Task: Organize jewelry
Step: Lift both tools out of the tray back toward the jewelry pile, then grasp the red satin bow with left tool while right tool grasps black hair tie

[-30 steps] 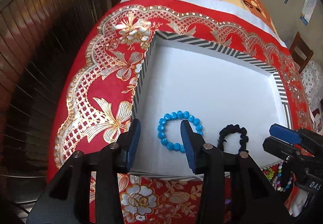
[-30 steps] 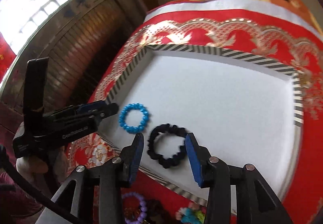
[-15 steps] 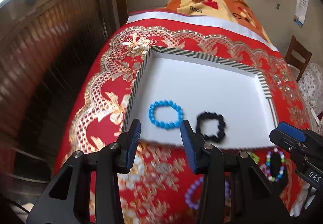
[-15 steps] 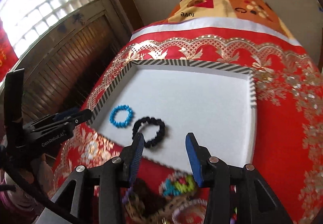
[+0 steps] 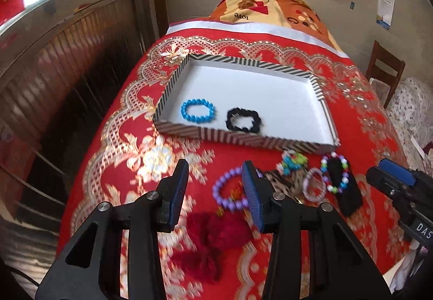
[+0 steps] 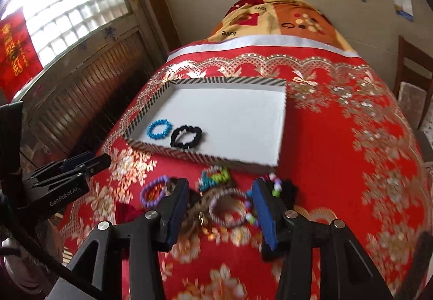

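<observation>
Left wrist view: my left gripper (image 5: 215, 186) hangs with jaws spread and empty over the red-clothed counter (image 5: 113, 170). A purple bead bracelet (image 5: 230, 190) lies just beyond them; a blue bracelet (image 5: 197, 114) and a black scrunchie (image 5: 243, 120) sit by the tray's (image 5: 243, 139) near wall.

Right wrist view: my right gripper (image 6: 220, 204), jaws opening and empty, hovers over a striped bangle (image 6: 227, 209) in the loose pile. These pieces look light; I would pinch across one side of a ring.

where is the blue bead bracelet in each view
Left wrist view: blue bead bracelet lies at the tray's near left corner, above the left gripper's fingers.
Right wrist view: blue bead bracelet is left of centre, in that same corner.
Shared landmark: the black scrunchie just to its right.
</observation>
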Tool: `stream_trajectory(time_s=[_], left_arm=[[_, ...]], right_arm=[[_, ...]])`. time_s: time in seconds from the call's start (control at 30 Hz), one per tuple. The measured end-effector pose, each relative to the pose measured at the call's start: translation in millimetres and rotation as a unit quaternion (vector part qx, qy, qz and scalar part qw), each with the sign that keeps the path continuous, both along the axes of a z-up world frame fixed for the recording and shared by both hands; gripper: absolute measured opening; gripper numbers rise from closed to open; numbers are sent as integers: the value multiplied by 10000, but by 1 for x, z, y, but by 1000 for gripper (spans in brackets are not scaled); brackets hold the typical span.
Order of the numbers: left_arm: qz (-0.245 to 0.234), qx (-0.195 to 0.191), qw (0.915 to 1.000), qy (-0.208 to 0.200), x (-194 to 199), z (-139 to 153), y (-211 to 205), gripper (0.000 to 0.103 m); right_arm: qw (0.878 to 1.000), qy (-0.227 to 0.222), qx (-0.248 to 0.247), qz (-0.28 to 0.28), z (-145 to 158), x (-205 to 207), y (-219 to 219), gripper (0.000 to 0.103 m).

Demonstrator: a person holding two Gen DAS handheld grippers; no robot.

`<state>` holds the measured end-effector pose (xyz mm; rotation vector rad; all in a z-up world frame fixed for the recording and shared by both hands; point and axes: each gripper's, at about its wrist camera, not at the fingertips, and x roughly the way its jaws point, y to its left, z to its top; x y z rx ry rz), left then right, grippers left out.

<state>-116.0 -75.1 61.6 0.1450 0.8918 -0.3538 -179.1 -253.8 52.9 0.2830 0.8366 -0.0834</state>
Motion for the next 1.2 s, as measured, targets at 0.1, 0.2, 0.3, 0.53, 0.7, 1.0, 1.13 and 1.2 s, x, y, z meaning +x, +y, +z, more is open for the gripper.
stream_trajectory(time_s=[0.1,0.2,0.3,0.53,0.7,1.0,1.13,1.2], left_arm=[[15,-24,10000,-28,-16,2,3,40],[60,-46,10000,-12,-31,3,6,40],[80,-55,10000,7,-43,3,8,40],[226,-195,9994,190,-62,1,22,40],[480,-338,9975,395,-69,-5,45,40],[763,-501,9936,661,-77,-19,76,40],[728,-574,9926,778,-78,-24,79,40],[699,-563,9926,816,-78,-27,79,40]], right_arm=[[9999,-52,-121,10,4,-18,4,46],[9998,-75,-174,20,6,-34,6,46],[9999,-70,-121,16,5,-49,5,46],[10000,-4,4,22,-2,-74,3,51],[10000,49,49,15,-9,-86,2,54],[9997,163,163,50,-21,-94,-3,54],[9996,220,157,61,-25,-93,-8,54],[9996,234,160,43,-28,-93,-11,54]])
